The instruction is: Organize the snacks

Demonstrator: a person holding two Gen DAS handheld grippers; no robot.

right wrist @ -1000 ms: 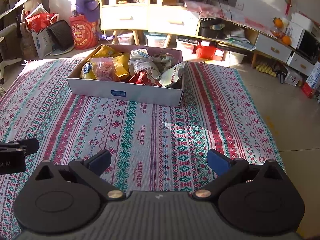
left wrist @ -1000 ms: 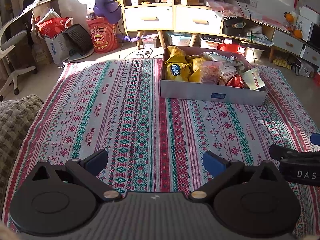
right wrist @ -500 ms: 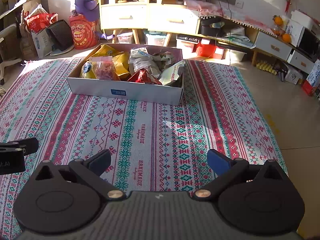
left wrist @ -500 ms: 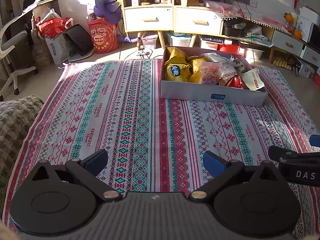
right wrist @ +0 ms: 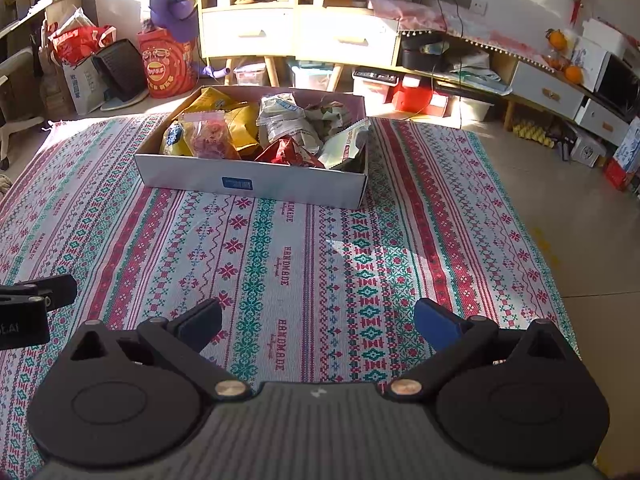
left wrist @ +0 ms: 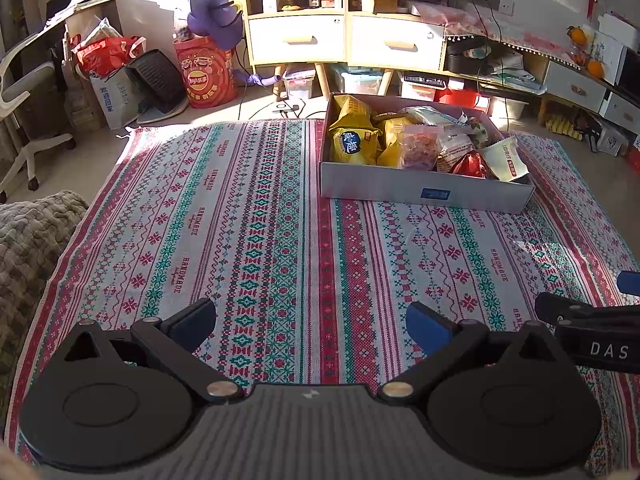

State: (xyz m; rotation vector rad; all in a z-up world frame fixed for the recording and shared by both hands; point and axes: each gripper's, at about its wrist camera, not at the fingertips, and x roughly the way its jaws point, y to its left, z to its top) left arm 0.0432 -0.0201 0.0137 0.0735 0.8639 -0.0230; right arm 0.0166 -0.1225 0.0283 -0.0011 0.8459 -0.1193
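A shallow cardboard box [left wrist: 424,191] [right wrist: 256,182] full of snack packets sits on the far part of a patterned cloth. Inside lie yellow chip bags [left wrist: 354,145] [right wrist: 236,118], a clear bag of pinkish snacks [left wrist: 420,150] [right wrist: 210,140], a red packet [left wrist: 470,166] [right wrist: 290,152] and white packets [left wrist: 505,156] [right wrist: 346,142]. My left gripper [left wrist: 310,322] is open and empty, low over the near cloth. My right gripper [right wrist: 318,322] is likewise open and empty. Each gripper's body shows at the other view's edge [left wrist: 592,334] [right wrist: 28,304].
The striped cloth [left wrist: 248,216] [right wrist: 312,264] covers the floor. Behind it stand a wooden drawer cabinet [left wrist: 344,38], a red Lay's bag [left wrist: 204,74], storage bins and clutter. A grey blanket [left wrist: 28,248] lies at the left; bare floor [right wrist: 580,216] runs along the right.
Both views have shifted very slightly; the box sits marginally lower in frame. Both grippers stay open and empty.
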